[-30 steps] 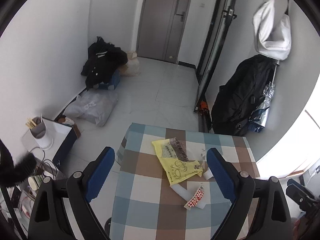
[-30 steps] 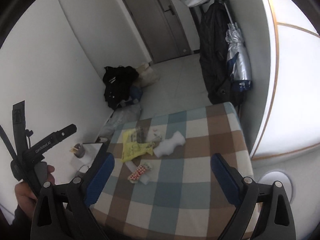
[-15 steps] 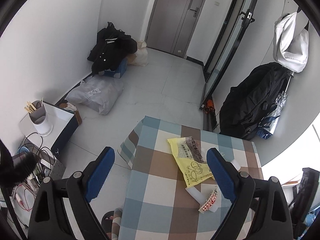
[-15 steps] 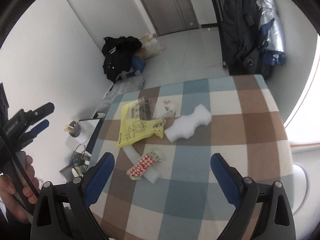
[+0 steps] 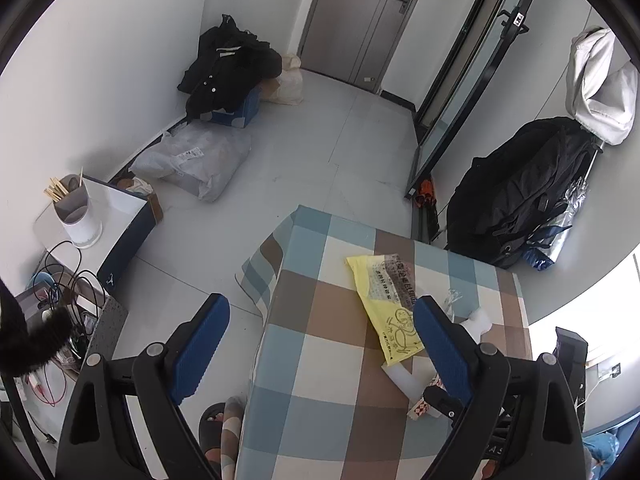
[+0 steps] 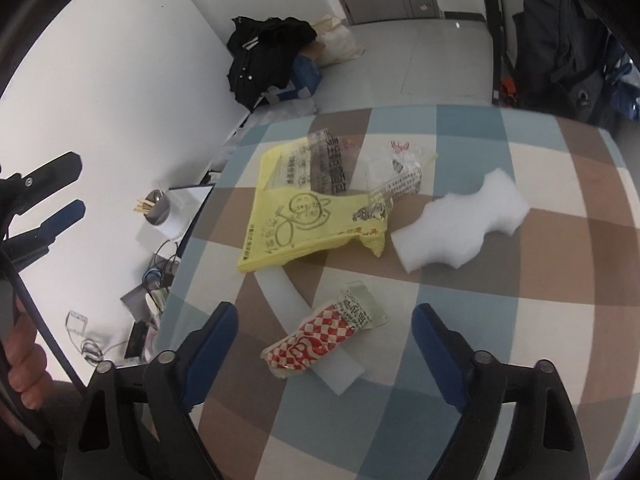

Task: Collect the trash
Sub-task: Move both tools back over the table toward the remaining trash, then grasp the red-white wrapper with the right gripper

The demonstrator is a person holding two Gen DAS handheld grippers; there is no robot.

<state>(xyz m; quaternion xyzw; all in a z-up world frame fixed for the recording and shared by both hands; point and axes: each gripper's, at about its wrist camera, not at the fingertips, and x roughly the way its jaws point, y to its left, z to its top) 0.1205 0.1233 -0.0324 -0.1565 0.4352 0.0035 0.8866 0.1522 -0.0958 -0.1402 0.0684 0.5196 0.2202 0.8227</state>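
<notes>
The right gripper (image 6: 324, 344) is hanging with jaws spread over the red-checked wrapper (image 6: 320, 338), nothing standing between. At twelve o'clock the yellow bag (image 6: 304, 216) is lying in the way; at one o'clock the white foam block (image 6: 460, 228) is sitting. Bare desk (image 6: 520, 340) is lying open at three o'clock.

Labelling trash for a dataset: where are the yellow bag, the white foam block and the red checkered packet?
yellow bag (image 6: 296, 220), right wrist view, printed middle.
white foam block (image 6: 460, 224), right wrist view, top face.
red checkered packet (image 6: 320, 338), right wrist view, checkered middle.
</notes>
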